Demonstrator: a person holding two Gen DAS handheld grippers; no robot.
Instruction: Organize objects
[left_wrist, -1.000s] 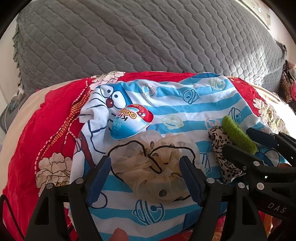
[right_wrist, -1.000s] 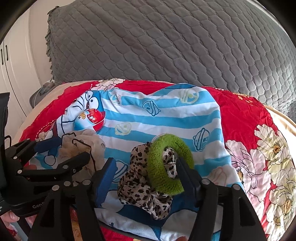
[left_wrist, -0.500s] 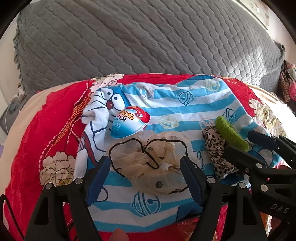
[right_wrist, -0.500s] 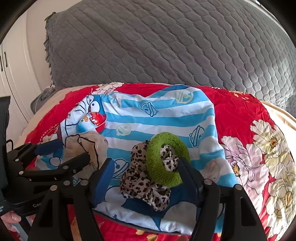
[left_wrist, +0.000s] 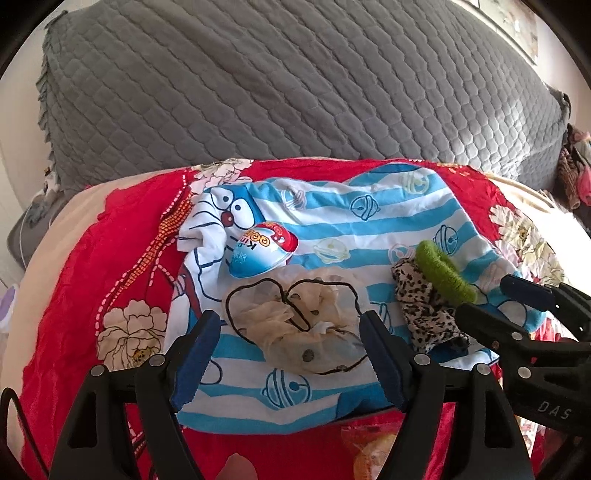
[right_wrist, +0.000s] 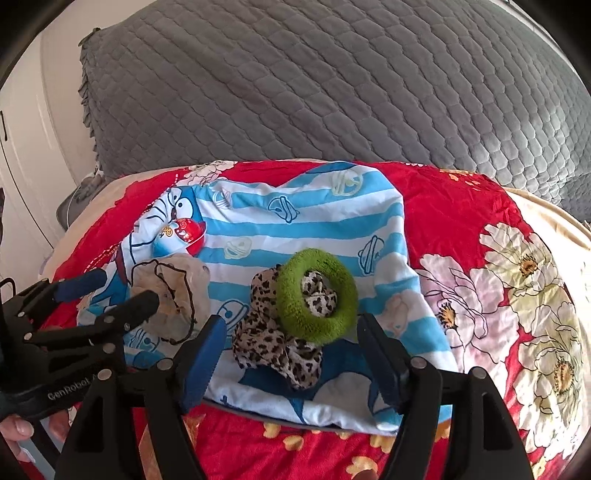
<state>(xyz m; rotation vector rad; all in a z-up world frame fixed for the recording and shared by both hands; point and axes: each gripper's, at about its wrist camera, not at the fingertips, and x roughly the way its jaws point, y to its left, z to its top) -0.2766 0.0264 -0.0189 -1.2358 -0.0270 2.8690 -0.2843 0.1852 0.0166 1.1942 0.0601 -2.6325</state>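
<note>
green scrunchie (right_wrist: 317, 295) sits center frame in right wrist view, propped on leopard scrunchie (right_wrist: 275, 343), both on blue-striped cartoon cloth (right_wrist: 295, 229). cream scrunchie (left_wrist: 295, 325) lies lower center in left wrist view, same cloth, w/ blue-red egg toy (left_wrist: 260, 247) touching its upper left edge. left gripper (left_wrist: 290, 354) jaws spread, pads either side of cream scrunchie, not pressing. right gripper (right_wrist: 291, 350) jaws spread around the green/leopard pair, no contact seen. cloth on red floral sheet (right_wrist: 461, 206); grey quilted pillow (right_wrist: 332, 92) fills top of frame. fingertips (right_wrist: 18, 432) at lower left.
</note>
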